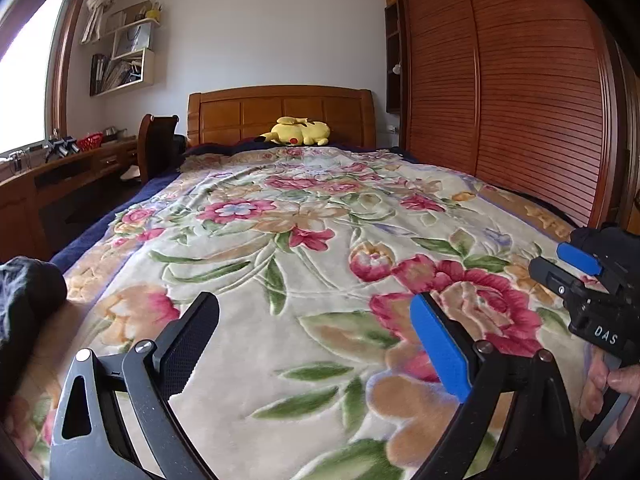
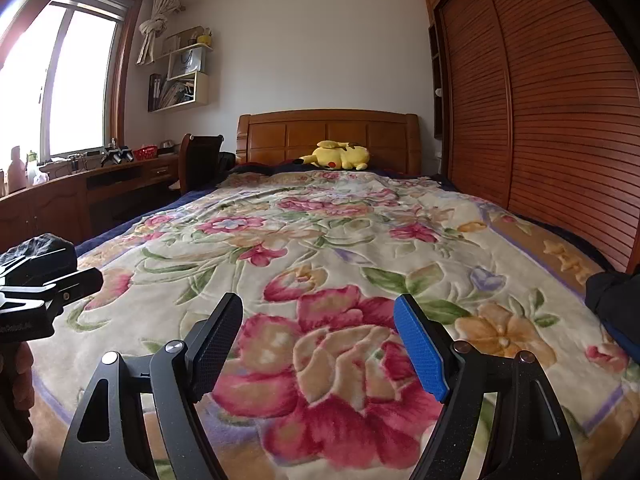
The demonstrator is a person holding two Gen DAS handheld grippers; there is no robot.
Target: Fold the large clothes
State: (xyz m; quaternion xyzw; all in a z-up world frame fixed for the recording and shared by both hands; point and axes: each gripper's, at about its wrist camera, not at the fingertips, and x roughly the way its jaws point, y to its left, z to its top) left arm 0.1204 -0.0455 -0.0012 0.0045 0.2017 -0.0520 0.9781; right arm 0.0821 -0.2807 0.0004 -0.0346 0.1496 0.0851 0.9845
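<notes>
Both my hand-held grippers, left and right, wide apart, empty, above bed. Dark cloth at left edge: reach low, pinch edge firmly.

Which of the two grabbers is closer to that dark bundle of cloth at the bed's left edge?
Left. The left gripper hangs just right of the dark bundle; the right gripper sits farther right, beyond it.

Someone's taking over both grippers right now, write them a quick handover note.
Left gripper: open, empty, above the floral blanket.
Right gripper: open, empty, alongside it.
Dark garment bunched at the bed's left edge; another dark cloth at the right edge.
Done: nothing folded or spread out.
Left: pick up a garment, lay it flat, fold it.
</notes>
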